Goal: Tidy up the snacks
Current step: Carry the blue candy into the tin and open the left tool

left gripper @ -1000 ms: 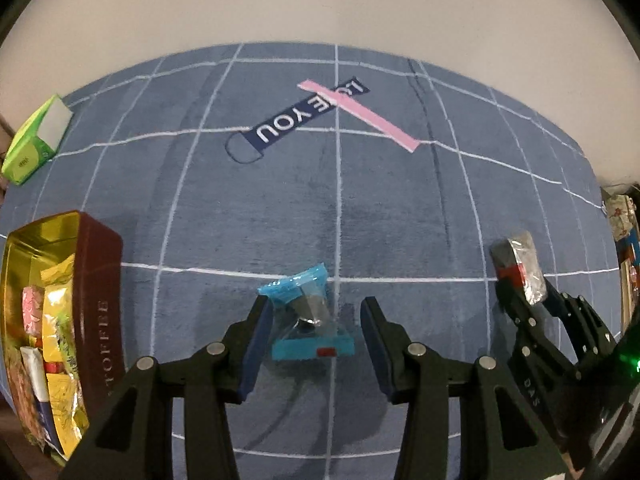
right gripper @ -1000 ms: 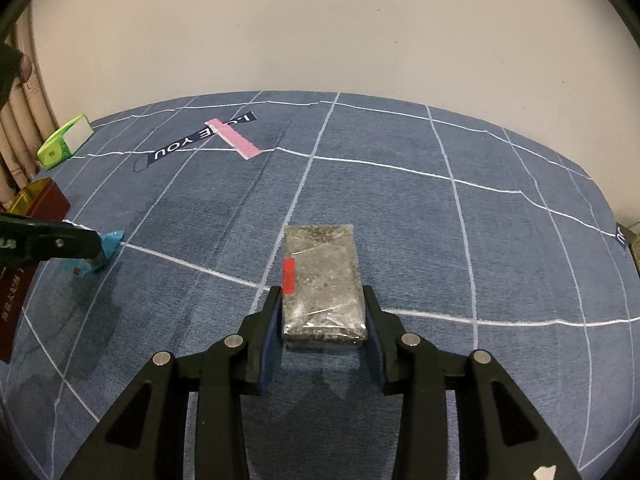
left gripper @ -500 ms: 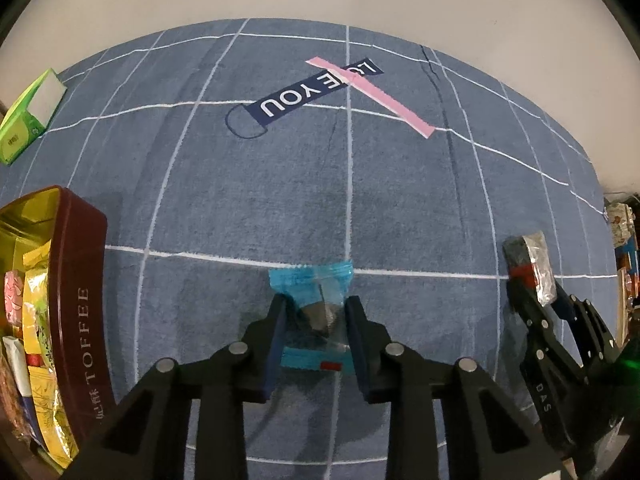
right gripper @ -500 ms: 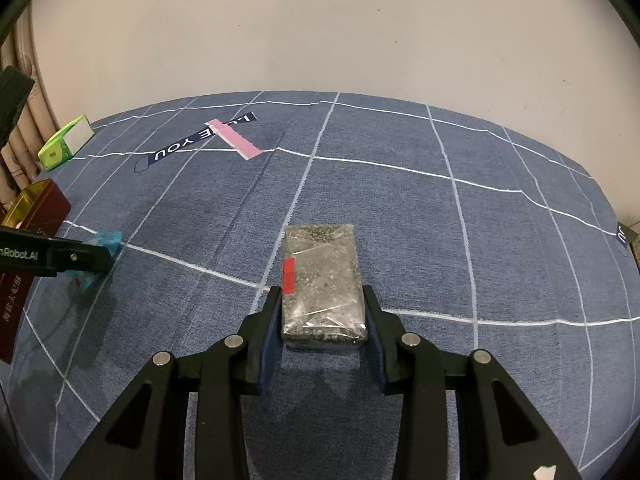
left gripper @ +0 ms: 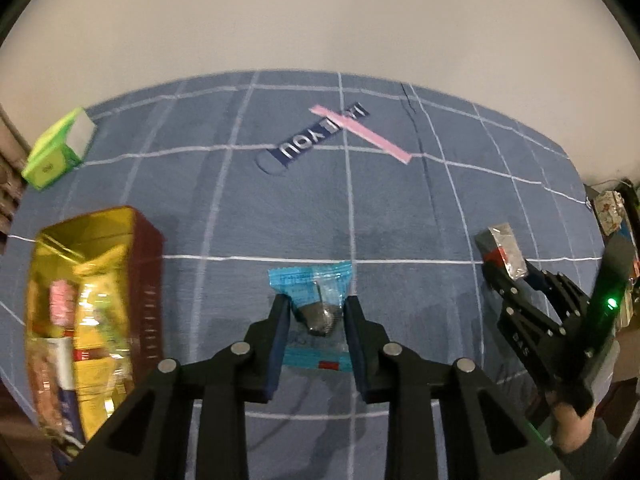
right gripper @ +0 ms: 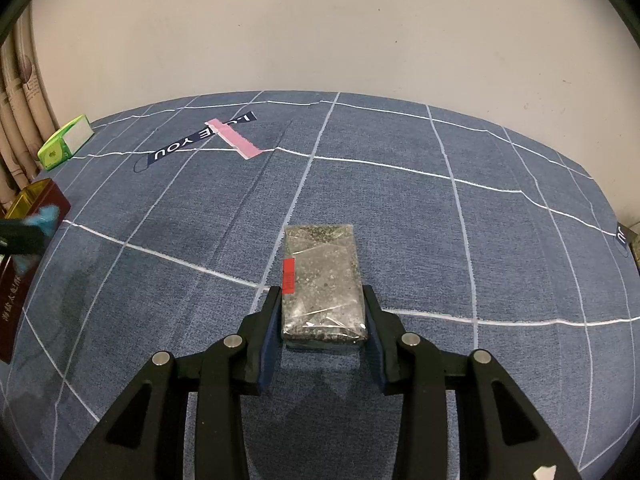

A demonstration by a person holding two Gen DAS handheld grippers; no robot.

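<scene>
Your left tool (left gripper: pixel 314 314) pinches the blue snack packet (left gripper: pixel 314 300), raised off the bench (left gripper: pixel 240 220); the toffee tin (left gripper: pixel 146 280) sits at nine o'clock. Your right tool (right gripper: pixel 322 312) clamps the foil-wrapped bar (right gripper: pixel 322 280).

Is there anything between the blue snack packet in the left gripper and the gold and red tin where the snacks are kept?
Nothing visible stands in the way. The left gripper is shut on the blue snack packet; between it and the open gold and red tin there is only bare blue checked cloth. The tin already holds many packets.
</scene>
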